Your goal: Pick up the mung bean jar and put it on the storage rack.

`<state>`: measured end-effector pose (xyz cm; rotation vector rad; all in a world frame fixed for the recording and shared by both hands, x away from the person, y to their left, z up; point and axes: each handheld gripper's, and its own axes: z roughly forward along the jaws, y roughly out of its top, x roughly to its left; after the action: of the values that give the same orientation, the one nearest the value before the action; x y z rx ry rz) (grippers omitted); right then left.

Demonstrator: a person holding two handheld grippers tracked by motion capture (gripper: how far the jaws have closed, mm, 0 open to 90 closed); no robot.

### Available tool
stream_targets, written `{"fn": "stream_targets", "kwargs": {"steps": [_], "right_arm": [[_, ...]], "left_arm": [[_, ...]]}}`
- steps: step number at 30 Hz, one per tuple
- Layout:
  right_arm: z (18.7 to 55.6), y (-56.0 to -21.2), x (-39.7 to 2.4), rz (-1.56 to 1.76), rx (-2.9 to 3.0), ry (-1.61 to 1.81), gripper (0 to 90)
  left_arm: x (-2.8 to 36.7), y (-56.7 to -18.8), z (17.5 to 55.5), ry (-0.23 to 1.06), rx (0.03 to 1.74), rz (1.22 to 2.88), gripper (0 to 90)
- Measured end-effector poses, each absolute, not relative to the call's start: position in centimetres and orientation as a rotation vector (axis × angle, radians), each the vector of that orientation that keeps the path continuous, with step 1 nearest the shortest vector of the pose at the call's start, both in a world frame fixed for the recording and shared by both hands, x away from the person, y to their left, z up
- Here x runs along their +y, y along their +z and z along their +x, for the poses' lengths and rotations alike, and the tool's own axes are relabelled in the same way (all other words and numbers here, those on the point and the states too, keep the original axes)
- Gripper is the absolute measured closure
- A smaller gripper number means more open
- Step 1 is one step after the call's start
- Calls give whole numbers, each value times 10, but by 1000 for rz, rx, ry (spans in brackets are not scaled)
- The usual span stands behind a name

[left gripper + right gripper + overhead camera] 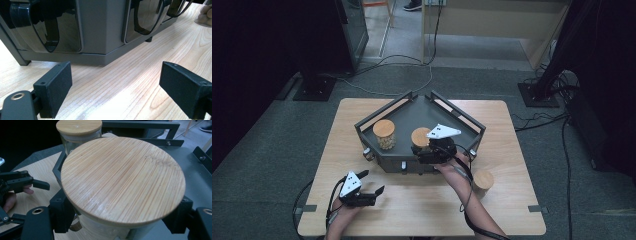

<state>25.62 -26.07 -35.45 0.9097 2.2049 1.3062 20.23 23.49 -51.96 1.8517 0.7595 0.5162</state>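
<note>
The right hand-held gripper [426,149] was positioned over the front part of the dark grey metal tray [472,123] and was clamped on a glass jar with a round bamboo lid [420,136]. In the right gripper view, the two black jaws were seen pressed against opposite sides of the jar [117,230] just below its lid, one at lower left and one at lower right. Whether the jar rested on the tray floor or was raised off it could not be determined.

A second bamboo-lidded jar [384,134], holding pale contents, was stood upright in the tray to the left of the gripped jar, apart from it. A third lidded jar [483,180] was stood on the desk [507,215] outside the tray, near its front right corner and just beside the person's right forearm.

The left hand-held gripper [373,181] was held low over the desk, in front of the tray's left portion and well apart from all three jars. Its jaws were spread wide with nothing between them; in the left gripper view, bare wood grain was visible between the two pads [56,85], and the tray's grey front wall [100,27] was faced directly.
</note>
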Motion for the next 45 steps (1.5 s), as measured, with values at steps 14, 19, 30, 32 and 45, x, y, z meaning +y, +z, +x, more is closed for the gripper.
{"fn": "stream_targets", "kwargs": {"steps": [14,19,30,32,45], "right_arm": [[260,-358,-262,927,2167,1305,249],[264,-359,-263,955,2153,1317,249],[269,-359,-259,978,2123,1316,249],[269,-358,-259,982,2121,1313,249],[275,-364,-259,1026,2111,1313,249]], "left_arm": [[235,-520,202,517,759,1853,110],[235,-520,202,515,757,1852,110],[234,-519,202,521,755,1857,110],[234,-519,202,520,756,1857,110],[234,-519,202,523,747,1864,110]]}}
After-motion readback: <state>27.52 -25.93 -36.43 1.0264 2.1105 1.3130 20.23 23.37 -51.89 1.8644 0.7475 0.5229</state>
